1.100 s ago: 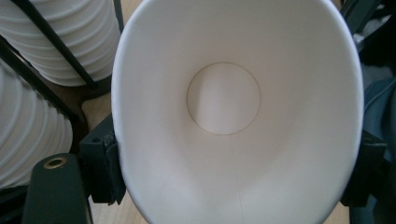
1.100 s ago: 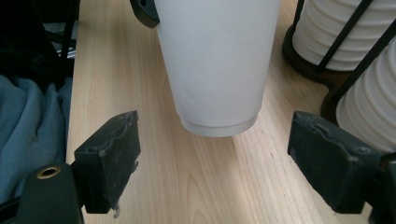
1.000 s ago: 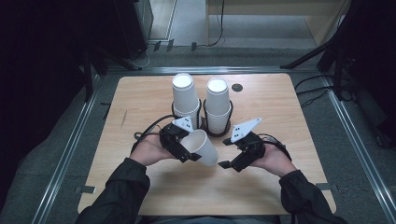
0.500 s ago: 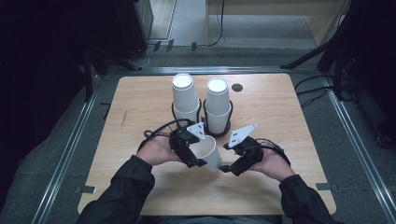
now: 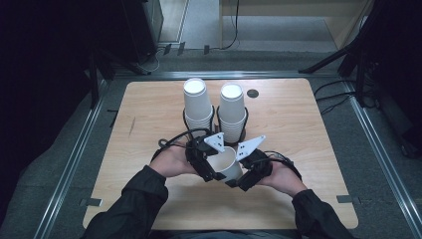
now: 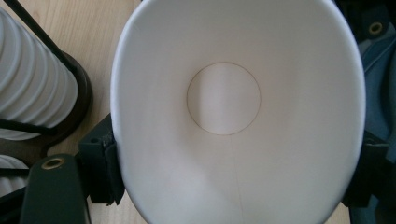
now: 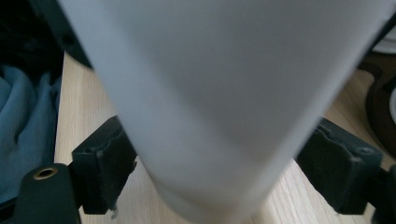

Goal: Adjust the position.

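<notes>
A single white paper cup (image 5: 225,162) hangs over the front middle of the wooden table (image 5: 308,129), mouth tipped up. My left gripper (image 5: 211,167) and right gripper (image 5: 240,174) flank it closely. In the left gripper view I look into the cup's open mouth (image 6: 224,98). The rim is squeezed oval, and the left gripper (image 6: 233,163) is shut on it. In the right gripper view the cup's outer wall (image 7: 219,93) narrows toward its base. The right gripper (image 7: 224,172) has both pads against that wall.
Two tall stacks of white cups (image 5: 196,104) (image 5: 232,109) stand upside down in black wire holders just behind the grippers. One stack (image 6: 28,79) is close at the left of the left gripper view. A dark round disc (image 5: 253,93) sits near the table's far edge. Metal rails run along the floor.
Both hands have come closer together, and the right gripper has come up against the cup. The cup has shifted slightly right and toward the table's front, its mouth turning upward.
</notes>
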Demonstrator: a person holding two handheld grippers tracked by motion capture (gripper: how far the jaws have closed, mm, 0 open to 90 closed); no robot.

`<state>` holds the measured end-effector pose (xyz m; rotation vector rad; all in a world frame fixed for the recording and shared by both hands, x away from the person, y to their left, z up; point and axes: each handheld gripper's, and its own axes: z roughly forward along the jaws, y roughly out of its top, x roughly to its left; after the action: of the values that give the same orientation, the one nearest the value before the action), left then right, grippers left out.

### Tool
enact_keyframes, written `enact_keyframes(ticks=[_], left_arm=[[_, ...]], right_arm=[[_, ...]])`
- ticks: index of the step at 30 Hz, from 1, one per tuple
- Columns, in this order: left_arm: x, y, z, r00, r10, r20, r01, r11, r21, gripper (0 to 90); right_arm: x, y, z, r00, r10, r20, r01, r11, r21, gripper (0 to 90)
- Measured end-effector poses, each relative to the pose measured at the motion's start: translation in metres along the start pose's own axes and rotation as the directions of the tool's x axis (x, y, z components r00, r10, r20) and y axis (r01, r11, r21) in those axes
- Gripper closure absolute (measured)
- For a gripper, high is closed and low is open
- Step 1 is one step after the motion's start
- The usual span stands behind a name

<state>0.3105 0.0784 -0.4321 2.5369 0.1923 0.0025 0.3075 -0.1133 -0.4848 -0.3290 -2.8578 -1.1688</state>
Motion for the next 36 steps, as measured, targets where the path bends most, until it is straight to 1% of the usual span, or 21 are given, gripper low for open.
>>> enact_keyframes(ticks=[1,2,3,6,8,11,14,16,20,21,22,23,24,27,28,30,31,32,33,35,36], left_arm=[[0.000,0.000,0.000,1.0000,0.001,-0.004,-0.001,1.0000,-0.002,16.7],[0.000,0.000,0.000,1.0000,0.001,-0.004,-0.001,1.0000,-0.002,16.6],[0.000,0.000,0.000,1.0000,-0.003,-0.005,0.003,1.0000,-0.006,16.6],[0.001,-0.001,-0.001,1.0000,-0.002,-0.002,0.002,0.9999,-0.010,15.9],[0.003,-0.002,0.000,0.9995,-0.026,0.019,0.026,0.9996,-0.014,14.4],[0.005,-0.004,0.001,0.9990,-0.032,0.030,0.032,0.9995,-0.001,13.0],[0.005,-0.004,0.001,0.9991,-0.031,0.028,0.031,0.9995,-0.001,11.6],[0.004,-0.003,0.001,0.9996,-0.024,0.016,0.024,0.9996,-0.015,11.0],[0.005,-0.003,-0.001,0.9993,-0.036,0.010,0.036,0.9990,-0.027,8.6],[0.005,-0.003,-0.001,0.9989,-0.045,0.008,0.046,0.9987,-0.024,8.6],[0.007,-0.003,0.000,0.9973,-0.067,0.028,0.068,0.9977,-0.010,3.5],[0.007,-0.003,0.000,0.9962,-0.080,0.035,0.081,0.9967,-0.009,2.5],[0.006,-0.003,0.000,0.9977,-0.065,0.017,0.065,0.9978,-0.014,2.5],[0.008,-0.004,-0.003,0.9975,-0.070,-0.006,0.070,0.9969,-0.035,2.1],[0.008,-0.004,-0.004,0.9970,-0.077,-0.007,0.076,0.9963,-0.040,2.1],[0.011,-0.007,-0.007,0.9956,-0.093,0.014,0.093,0.9940,-0.058,2.1],[0.011,-0.007,-0.007,0.9956,-0.093,0.014,0.093,0.9940,-0.058,2.1],[0.011,-0.008,-0.009,0.9962,-0.087,0.004,0.087,0.9945,-0.058,2.1],[0.012,-0.011,-0.011,0.9951,-0.099,0.004,0.099,0.9928,-0.068,2.1],[0.014,-0.012,-0.012,0.9950,-0.100,0.001,0.100,0.9922,-0.074,2.1],[0.015,-0.014,-0.013,0.9940,-0.110,0.002,0.109,0.9908,-0.080,2.2]], right_arm=[[0.001,0.002,0.001,1.0000,0.006,-0.002,-0.006,1.000,-0.014,16.9],[0.001,0.002,0.001,1.0000,0.006,-0.002,-0.006,1.000,-0.014,16.9],[0.001,0.003,0.000,0.9999,-0.006,-0.009,0.006,1.000,-0.026,22.8],[0.002,0.003,0.000,0.9999,-0.013,0.001,0.013,1.000,-0.027,23.3],[0.002,0.004,-0.001,0.9999,-0.008,-0.010,0.007,1.000,-0.026,23.4],[0.002,0.004,0.001,0.9996,0.003,-0.027,-0.003,1.000,-0.018,23.3],[0.001,0.004,0.001,0.9998,-0.004,-0.021,0.003,1.000,-0.015,23.3],[0.001,0.004,0.000,0.9998,-0.005,-0.020,0.004,1.000,-0.020,23.3],[0.001,0.004,-0.003,0.9999,-0.003,-0.013,0.003,1.000,-0.031,23.3],[0.000,0.004,-0.004,0.9999,-0.004,-0.012,0.004,1.000,-0.031,23.3],[-0.001,0.004,-0.006,1.0000,0.002,-0.003,-0.002,0.999,-0.033,23.3],[-0.002,0.003,-0.006,1.0000,0.004,0.002,-0.004,0.999,-0.035,23.2],[-0.002,0.003,-0.006,1.0000,0.004,0.002,-0.004,0.999,-0.035,23.2],[-0.004,0.002,-0.011,0.9999,0.012,0.007,-0.012,0.999,-0.043,23.2],[-0.005,0.002,-0.013,0.9999,0.011,0.013,-0.010,0.999,-0.048,23.2],[-0.007,0.002,-0.019,0.9996,0.018,0.023,-0.016,0.998,-0.058,23.1],[-0.007,0.002,-0.021,0.9996,0.018,0.023,-0.016,0.998,-0.060,23.1],[-0.007,0.002,-0.021,0.9996,0.018,0.023,-0.016,0.998,-0.060,23.1],[-0.008,0.001,-0.025,0.9990,0.032,0.030,-0.030,0.997,-0.064,23.1],[-0.009,0.001,-0.026,0.9990,0.029,0.033,-0.027,0.997,-0.068,23.0],[-0.009,0.001,-0.028,0.9987,0.035,0.036,-0.033,0.997,-0.068,23.1]])
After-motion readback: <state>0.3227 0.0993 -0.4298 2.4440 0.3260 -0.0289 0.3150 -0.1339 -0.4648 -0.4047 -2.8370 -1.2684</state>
